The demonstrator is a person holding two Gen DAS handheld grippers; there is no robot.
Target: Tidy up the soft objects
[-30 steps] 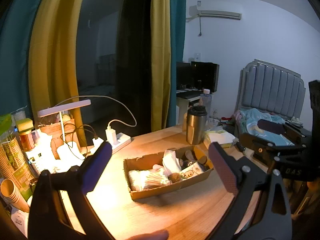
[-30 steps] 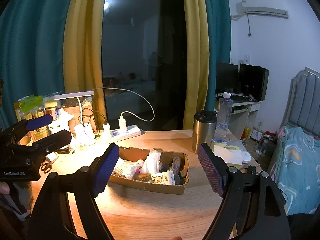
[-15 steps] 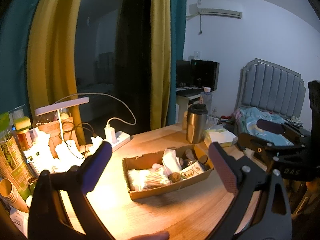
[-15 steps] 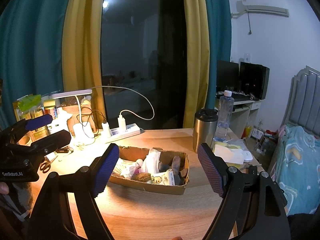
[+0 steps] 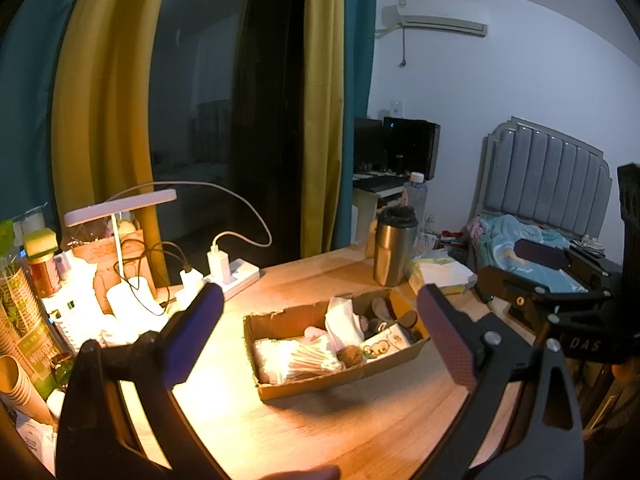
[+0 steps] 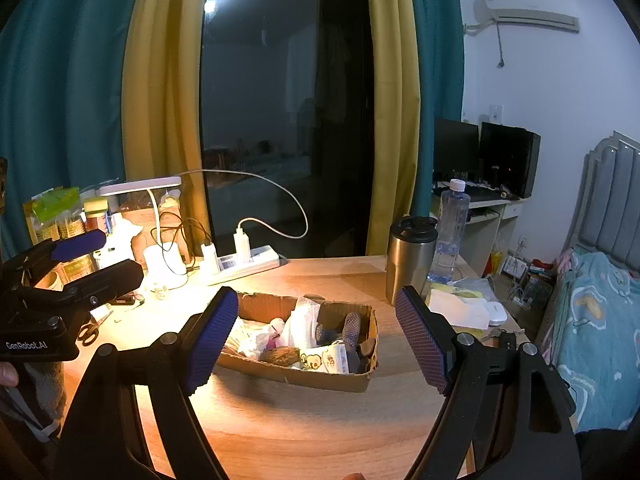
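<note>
A shallow cardboard box (image 5: pixel 336 384) lies on the wooden table, holding soft items: a white plastic-wrapped pack (image 5: pixel 292 356), a crumpled white cloth (image 5: pixel 340 320), dark socks (image 5: pixel 380 312), a brown ball (image 5: pixel 351 356) and a small cartoon-printed tissue pack (image 5: pixel 386 342). My left gripper (image 5: pixel 318 296) hovers open short of the box with nothing between its pads. In the right wrist view, the right gripper (image 6: pixel 316 296) is also open and empty, framing the same box (image 6: pixel 304 376). The left gripper (image 6: pixel 80 256) shows at the left edge there, and the right one (image 5: pixel 540 276) at the right of the left wrist view.
A steel tumbler (image 6: pixel 410 256) and a water bottle (image 6: pixel 450 232) stand behind the box to the right, beside white folded sheets (image 6: pixel 460 308). A lit desk lamp (image 5: pixel 120 208), a power strip (image 5: pixel 236 272), jars, paper cups (image 5: pixel 16 372) and scissors (image 6: pixel 90 330) crowd the left. A bed (image 6: pixel 600 320) lies right.
</note>
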